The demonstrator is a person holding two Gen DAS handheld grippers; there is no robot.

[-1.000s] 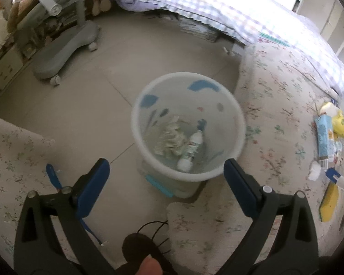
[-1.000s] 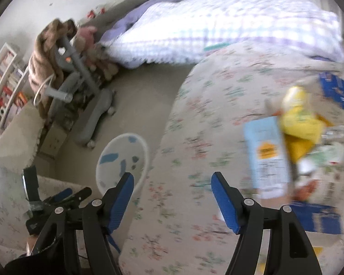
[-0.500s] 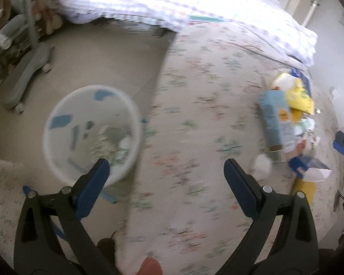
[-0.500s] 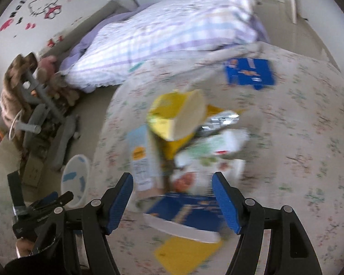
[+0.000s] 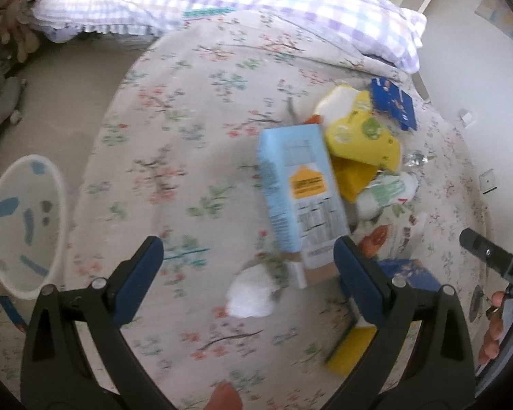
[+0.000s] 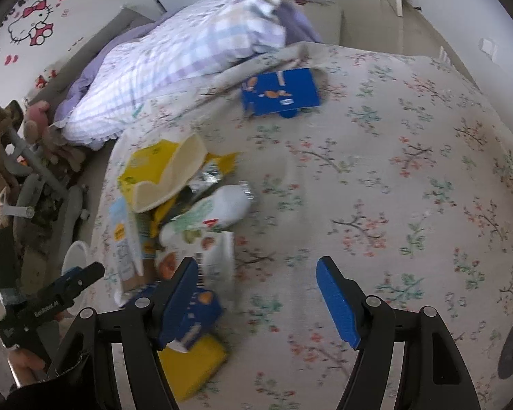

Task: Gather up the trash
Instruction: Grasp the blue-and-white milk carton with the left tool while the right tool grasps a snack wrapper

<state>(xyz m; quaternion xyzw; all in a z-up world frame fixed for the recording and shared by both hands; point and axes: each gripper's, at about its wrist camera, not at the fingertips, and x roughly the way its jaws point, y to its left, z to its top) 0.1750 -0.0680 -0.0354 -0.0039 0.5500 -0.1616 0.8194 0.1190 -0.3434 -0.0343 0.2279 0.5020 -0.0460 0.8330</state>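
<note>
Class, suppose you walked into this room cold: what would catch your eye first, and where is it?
A heap of packaging on the floral bedspread, led by a light blue carton lying against yellow wrappers. A white bin stands on the floor beside the bed. On the wall, a cartoon cat sticker.

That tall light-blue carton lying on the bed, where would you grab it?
Across its narrow width, near the lower end facing the left tool. The light-blue carton lies flat and long on the bedspread; its left side is free, while yellow packets crowd its right.
</note>
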